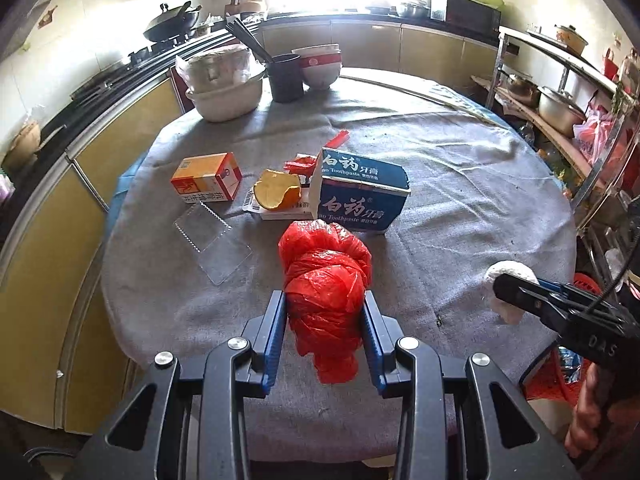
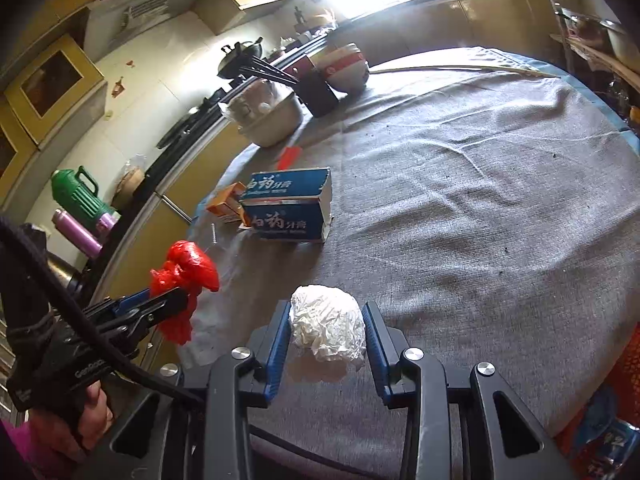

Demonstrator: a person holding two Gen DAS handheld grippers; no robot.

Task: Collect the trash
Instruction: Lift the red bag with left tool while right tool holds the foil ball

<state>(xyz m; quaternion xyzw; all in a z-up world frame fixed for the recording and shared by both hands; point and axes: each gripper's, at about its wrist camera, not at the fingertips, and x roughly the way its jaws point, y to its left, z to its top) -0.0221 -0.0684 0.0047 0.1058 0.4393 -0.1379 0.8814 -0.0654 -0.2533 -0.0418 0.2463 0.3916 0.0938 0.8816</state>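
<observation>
Setting: kitchen, round table (image 1: 460,184) under a grey cloth.
Left gripper (image 1: 325,320): clamped on a red plastic bag (image 1: 324,276), lifted off the cloth.
Right gripper (image 2: 327,330): clamped on a crumpled white tissue (image 2: 328,320).
Remaining trash: 2 boxes, orange peel (image 1: 278,192), clear wrapper (image 1: 212,240).
Risk: slippery bag could slide from the pads; tissue could tear.
Writing: blue box (image 1: 360,196) reads "Toothpaste".

Left wrist view: looks forward and down along the left gripper (image 1: 325,320) across the table (image 1: 460,200). Right wrist view: the same from the right gripper (image 2: 327,328), set close alongside. Both share the blue toothpaste box (image 1: 362,194) ahead, and each shows the other gripper.
</observation>
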